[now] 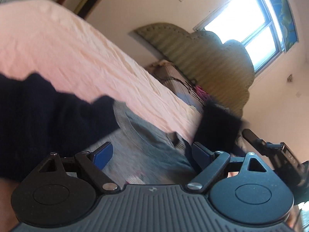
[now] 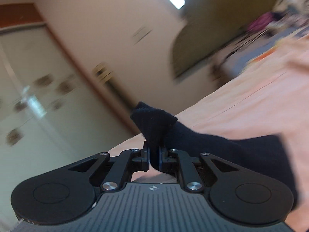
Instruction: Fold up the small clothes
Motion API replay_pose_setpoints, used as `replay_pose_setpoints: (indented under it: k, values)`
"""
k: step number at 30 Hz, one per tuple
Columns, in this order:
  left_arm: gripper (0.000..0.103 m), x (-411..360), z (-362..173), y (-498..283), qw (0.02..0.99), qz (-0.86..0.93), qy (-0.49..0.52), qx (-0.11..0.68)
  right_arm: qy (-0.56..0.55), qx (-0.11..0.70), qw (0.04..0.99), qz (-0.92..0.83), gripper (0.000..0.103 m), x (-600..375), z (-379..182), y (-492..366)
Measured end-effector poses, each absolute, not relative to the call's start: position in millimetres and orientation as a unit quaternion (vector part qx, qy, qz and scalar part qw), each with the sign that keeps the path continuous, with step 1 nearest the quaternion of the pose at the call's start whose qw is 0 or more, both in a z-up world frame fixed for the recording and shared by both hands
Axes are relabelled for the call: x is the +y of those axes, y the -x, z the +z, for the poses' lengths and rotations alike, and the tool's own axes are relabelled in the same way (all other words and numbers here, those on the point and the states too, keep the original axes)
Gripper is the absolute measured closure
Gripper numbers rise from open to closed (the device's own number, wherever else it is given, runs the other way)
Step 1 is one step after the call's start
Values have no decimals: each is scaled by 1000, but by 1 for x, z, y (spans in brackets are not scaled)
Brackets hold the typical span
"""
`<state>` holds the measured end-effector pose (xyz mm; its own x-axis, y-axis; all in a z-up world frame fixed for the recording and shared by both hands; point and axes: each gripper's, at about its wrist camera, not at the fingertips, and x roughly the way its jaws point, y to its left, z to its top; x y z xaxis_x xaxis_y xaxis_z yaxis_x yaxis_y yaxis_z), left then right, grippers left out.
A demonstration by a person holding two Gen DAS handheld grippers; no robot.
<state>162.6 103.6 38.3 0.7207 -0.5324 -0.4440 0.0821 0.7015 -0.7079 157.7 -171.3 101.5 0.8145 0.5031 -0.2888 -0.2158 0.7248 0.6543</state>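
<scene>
A dark navy knit garment (image 2: pixel 193 133) lies on the pink bedsheet (image 2: pixel 260 96). My right gripper (image 2: pixel 154 154) is shut on a bunched corner of it, which sticks up between the blue pads. In the left wrist view the same dark garment (image 1: pixel 48 116) spreads at the left over a grey garment (image 1: pixel 146 147). My left gripper (image 1: pixel 152 154) is open above the grey cloth, with nothing between its fingers. The right gripper (image 1: pixel 278 150) shows at the right edge with dark cloth (image 1: pixel 218 127) by it.
The pink bedsheet (image 1: pixel 77 58) covers the bed. A green padded headboard (image 1: pixel 202 58) stands at the far end, with a pile of mixed clothes (image 1: pixel 193 90) before it. A bright window (image 1: pixel 247 23) is behind. A white wardrobe (image 2: pixel 29 96) stands beside the bed.
</scene>
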Motion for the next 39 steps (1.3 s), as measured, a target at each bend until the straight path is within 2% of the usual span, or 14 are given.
replay_pose_setpoints:
  k: [1,2,6,11,16,17,18,19,20,26,29,31,36,39]
  values:
    - [13,102,37,-160,856,-184,350,333,-306,235,901,197,40,-158,100,-156]
    - [13,100,35,-158,852,-188,355,337,-306,231,904,189,36,-152,97,-151]
    - [13,88,22,-160,849,-177,347,357,-361,252,880,180,38,-169,61,-117]
    - [13,83,6,-167,863,-76,342,363,-357,283,885,97,38,-200,8,-77]
    - [14,70,6,-179,870,-60,319,370,-386,258,879,110,41,-216,-18,-63]
    - [23,64,7,-183,878,-58,298,371,-384,257,879,113,38,-214,-18,-63]
    - [41,57,9,-187,888,-52,269,370,-384,255,880,115,38,-213,-18,-64]
    - [85,49,9,-192,895,-33,227,383,-385,254,879,118,38,-213,-19,-64]
    - [93,45,8,-195,897,-15,205,391,-390,252,878,120,38,-216,-19,-65]
    - [96,55,39,-151,932,3,213,294,-390,248,877,128,37,-218,-19,-64]
    - [96,61,26,-147,930,31,190,311,-383,249,880,131,34,-216,-18,-65]
    - [96,66,9,-152,919,29,179,351,-379,251,881,132,33,-215,-17,-66]
    - [93,61,1,-142,936,22,148,319,-328,294,886,141,30,-204,2,-67]
    - [91,59,-1,-140,938,21,152,311,-298,274,900,164,30,-201,32,-68]
